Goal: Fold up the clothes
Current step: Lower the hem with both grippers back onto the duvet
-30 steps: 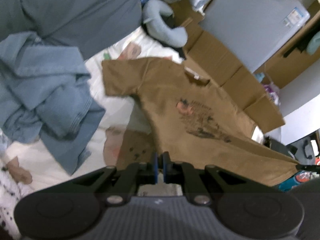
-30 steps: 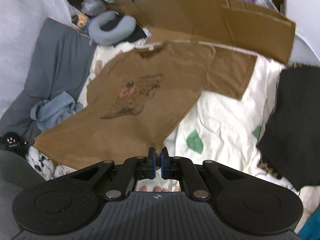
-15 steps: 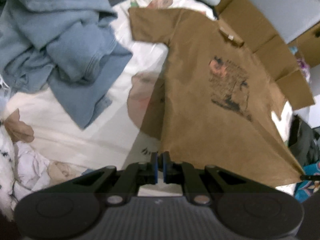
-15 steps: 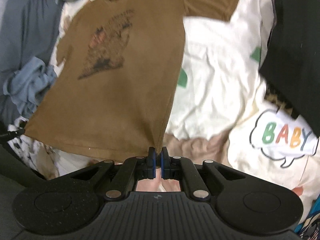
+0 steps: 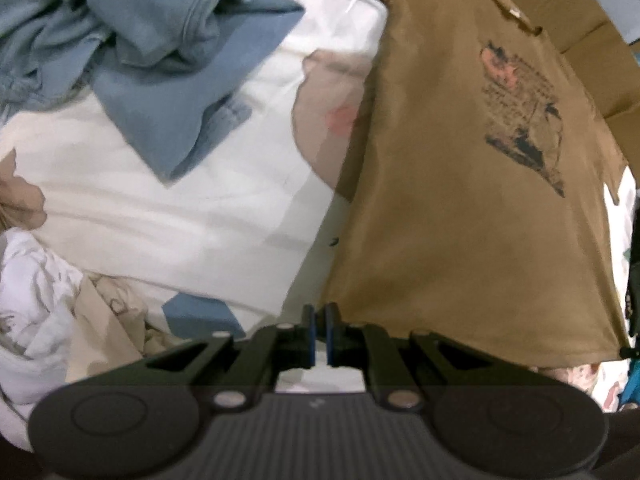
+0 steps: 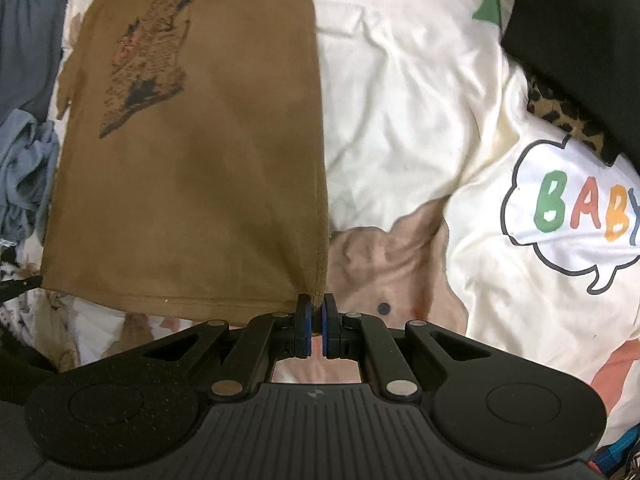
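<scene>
— What do you hold now?

— I hold a brown T-shirt (image 6: 192, 184) by its near hem, one corner in each gripper. My right gripper (image 6: 316, 307) is closed on the right corner; I see the cloth bunched between the blue pads (image 6: 306, 320). My left gripper (image 5: 319, 314) is closed too, on the left corner of the same hem.

— Where does the shirt lie?

— It is spread on a white bedsheet (image 6: 400, 92), print side up. The dark print (image 6: 152, 52) is in the far half, and the neck and sleeves are at the far end. The hem between my two grippers is stretched almost straight. In the left view, the tip of my right gripper shows at the right edge, at the other hem corner.

— What is around it?

— To the left lies a heap of light blue clothes (image 5: 160, 40), near the shirt but apart from it. To the right, a black garment (image 6: 576, 32) covers the far corner of the sheet. Near it the sheet has a speech bubble with the word BABY (image 6: 580, 208). Brown cardboard (image 5: 580, 40) stands behind the far end of the shirt.

— Does the shirt lie flat?

— Mostly; near my grippers it is a little lifted and pulled into folds.
</scene>
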The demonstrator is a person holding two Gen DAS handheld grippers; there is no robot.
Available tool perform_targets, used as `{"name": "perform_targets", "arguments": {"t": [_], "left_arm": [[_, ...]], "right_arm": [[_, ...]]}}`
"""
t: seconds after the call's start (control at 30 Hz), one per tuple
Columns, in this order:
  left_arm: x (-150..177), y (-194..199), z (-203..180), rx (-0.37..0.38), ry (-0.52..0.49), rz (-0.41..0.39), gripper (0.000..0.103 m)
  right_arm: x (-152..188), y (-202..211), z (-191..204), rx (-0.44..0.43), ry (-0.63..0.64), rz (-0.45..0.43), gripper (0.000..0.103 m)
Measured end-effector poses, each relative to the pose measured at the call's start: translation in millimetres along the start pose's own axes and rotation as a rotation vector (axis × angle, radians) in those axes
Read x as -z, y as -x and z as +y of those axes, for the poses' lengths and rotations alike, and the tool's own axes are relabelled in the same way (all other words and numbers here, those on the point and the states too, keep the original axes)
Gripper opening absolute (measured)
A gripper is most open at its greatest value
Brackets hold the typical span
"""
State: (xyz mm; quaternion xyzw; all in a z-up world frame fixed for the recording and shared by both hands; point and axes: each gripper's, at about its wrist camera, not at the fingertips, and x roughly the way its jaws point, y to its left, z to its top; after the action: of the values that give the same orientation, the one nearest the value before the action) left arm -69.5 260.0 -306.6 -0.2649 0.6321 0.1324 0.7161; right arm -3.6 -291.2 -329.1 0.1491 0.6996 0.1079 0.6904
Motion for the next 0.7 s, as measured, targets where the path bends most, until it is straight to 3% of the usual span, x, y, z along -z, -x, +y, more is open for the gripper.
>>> {"name": "perform_targets", "arguments": {"t": [0.7], "left_arm": [[2, -60, 11, -0.072, 0.021, 0.117, 0.004]], "right_arm": [[2, -62, -18, 0.067, -0.071, 0.049, 0.002]]}}
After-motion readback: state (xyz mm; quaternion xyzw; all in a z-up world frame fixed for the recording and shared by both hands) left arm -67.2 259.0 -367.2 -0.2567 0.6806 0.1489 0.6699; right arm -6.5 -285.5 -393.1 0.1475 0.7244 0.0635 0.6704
